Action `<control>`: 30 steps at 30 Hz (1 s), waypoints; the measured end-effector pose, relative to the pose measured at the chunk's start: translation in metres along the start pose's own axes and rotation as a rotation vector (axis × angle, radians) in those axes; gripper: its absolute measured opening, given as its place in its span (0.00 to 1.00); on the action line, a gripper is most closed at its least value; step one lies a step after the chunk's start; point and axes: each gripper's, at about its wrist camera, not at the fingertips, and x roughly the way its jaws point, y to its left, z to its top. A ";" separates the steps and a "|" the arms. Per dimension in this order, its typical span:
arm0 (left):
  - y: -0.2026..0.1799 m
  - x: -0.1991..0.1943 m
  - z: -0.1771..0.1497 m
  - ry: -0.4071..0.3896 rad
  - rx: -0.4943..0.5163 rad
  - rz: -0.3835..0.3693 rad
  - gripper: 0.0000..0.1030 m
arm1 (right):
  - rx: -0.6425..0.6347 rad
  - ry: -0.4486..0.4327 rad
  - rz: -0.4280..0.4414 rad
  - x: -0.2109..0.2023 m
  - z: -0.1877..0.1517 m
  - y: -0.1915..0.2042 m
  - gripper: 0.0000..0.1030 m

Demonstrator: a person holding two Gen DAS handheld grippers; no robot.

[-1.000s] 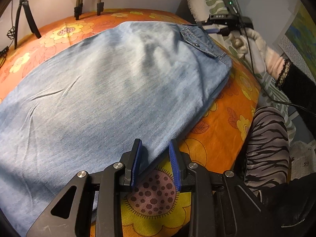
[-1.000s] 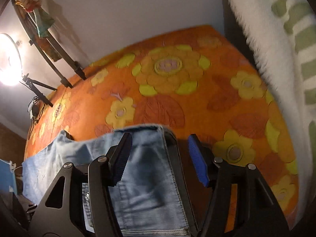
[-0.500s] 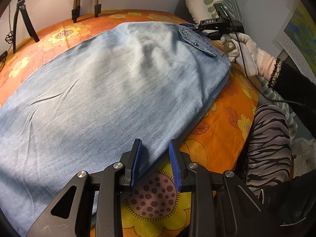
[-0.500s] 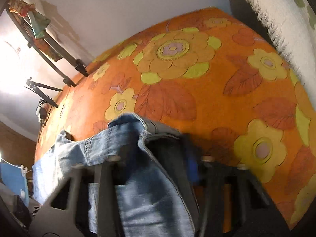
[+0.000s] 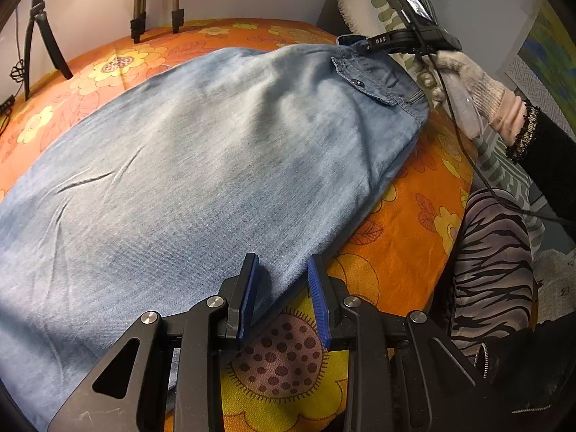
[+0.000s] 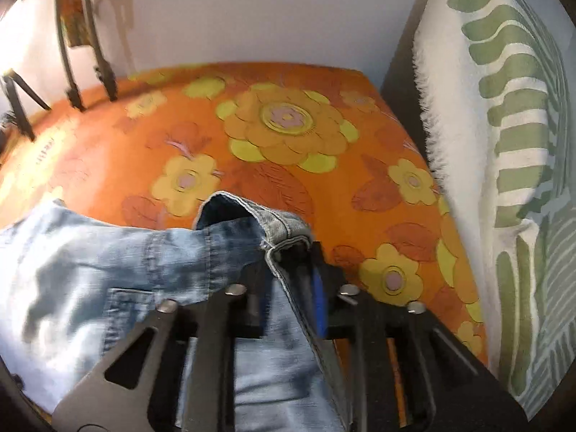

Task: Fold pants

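- Nearest in the left wrist view, the left tool (image 5: 282, 297) sits low at the near edge of the jeans (image 5: 187, 165). Its blue pads stand a little apart with the folded denim edge running between them. Neither pad clearly presses the cloth, so I read it as open around the edge, not clamped.
- The jeans lie flat and mostly smooth across the orange flowered cloth on the surface (image 5: 392, 252), with a few shallow creases toward the left.
- At the far end, the right tool (image 6: 288, 288) has its jaws drawn close on the waistband (image 6: 284, 223), which is bunched and lifted off the cloth.
- A gloved hand (image 5: 468, 75) carries that tool beside the striped cushion (image 6: 504, 144).
- Judgement: the step is securing both ends before the fold.
- To do it well, the left tool should close fully on the edge first, catching both layers.
- The waistband should then travel evenly, kept taut but not dragged, so the lower layer stays put.
- Risk: only one layer held at the waist would skew the fold.
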 end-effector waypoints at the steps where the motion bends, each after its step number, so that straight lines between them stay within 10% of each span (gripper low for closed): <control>1: 0.001 -0.002 0.000 0.005 -0.006 0.002 0.25 | -0.010 0.005 -0.008 0.000 0.000 -0.002 0.28; 12: 0.054 -0.097 -0.034 -0.199 -0.166 0.110 0.26 | -0.071 -0.144 0.084 -0.104 0.010 0.024 0.36; 17: 0.105 -0.147 -0.083 -0.294 -0.349 0.193 0.43 | -0.132 -0.196 0.241 -0.145 0.009 0.082 0.37; 30: 0.221 -0.246 -0.221 -0.489 -0.931 0.344 0.50 | -0.432 -0.228 0.554 -0.222 -0.033 0.272 0.45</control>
